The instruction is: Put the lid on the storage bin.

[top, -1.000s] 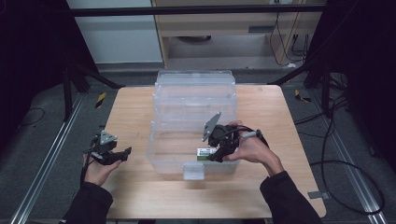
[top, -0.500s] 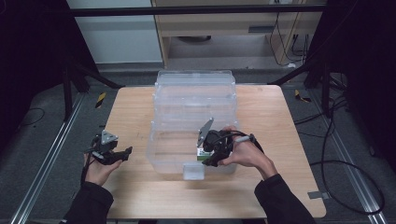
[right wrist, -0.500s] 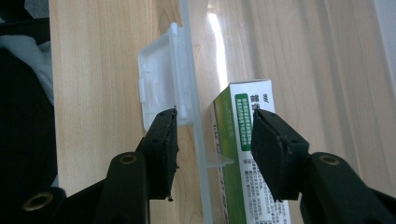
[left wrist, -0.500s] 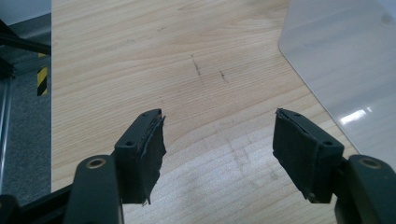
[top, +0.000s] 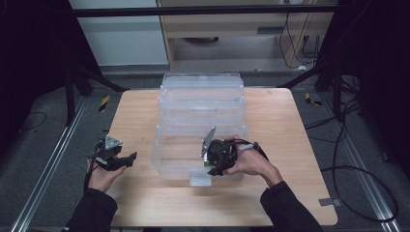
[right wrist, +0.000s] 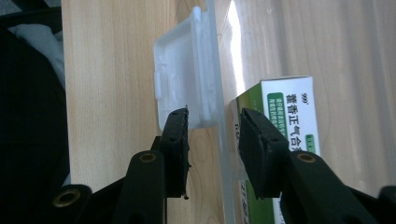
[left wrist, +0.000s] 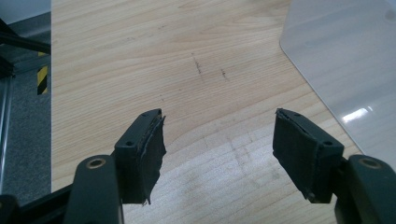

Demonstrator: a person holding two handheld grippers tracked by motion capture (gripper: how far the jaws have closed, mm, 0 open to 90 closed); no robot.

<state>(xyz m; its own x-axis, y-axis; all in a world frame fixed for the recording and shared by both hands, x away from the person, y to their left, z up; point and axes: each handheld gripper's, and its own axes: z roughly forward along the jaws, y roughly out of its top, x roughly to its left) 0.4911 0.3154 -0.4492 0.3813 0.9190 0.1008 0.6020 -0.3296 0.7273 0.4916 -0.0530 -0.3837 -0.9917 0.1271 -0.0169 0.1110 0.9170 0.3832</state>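
Clear plastic box (top: 200,121): stands in the middle of the table (top: 300,145), long side running away from the person. Probably light, with thin, stiff walls that flex a little; smooth and likely slippery under rubber pads, and prone to crack if pinched hard. On the outside of its near wall (right wrist: 215,56), a white latch tab (right wrist: 180,88); probably the best place to grip, low on the tab where it meets the wall, with modest pressure. Just inside that wall, a green and white carton (right wrist: 289,107), close to the inner pad and easy to catch by mistake.

Right gripper (right wrist: 213,113): straddles the near wall, one pad beside the tab, the other inside the box; jaws just closing, wall and tab between them, a gap left, so nothing clamped yet.

Left gripper (left wrist: 219,116): well apart on the left, jaws wide over bare wood, holding nothing.
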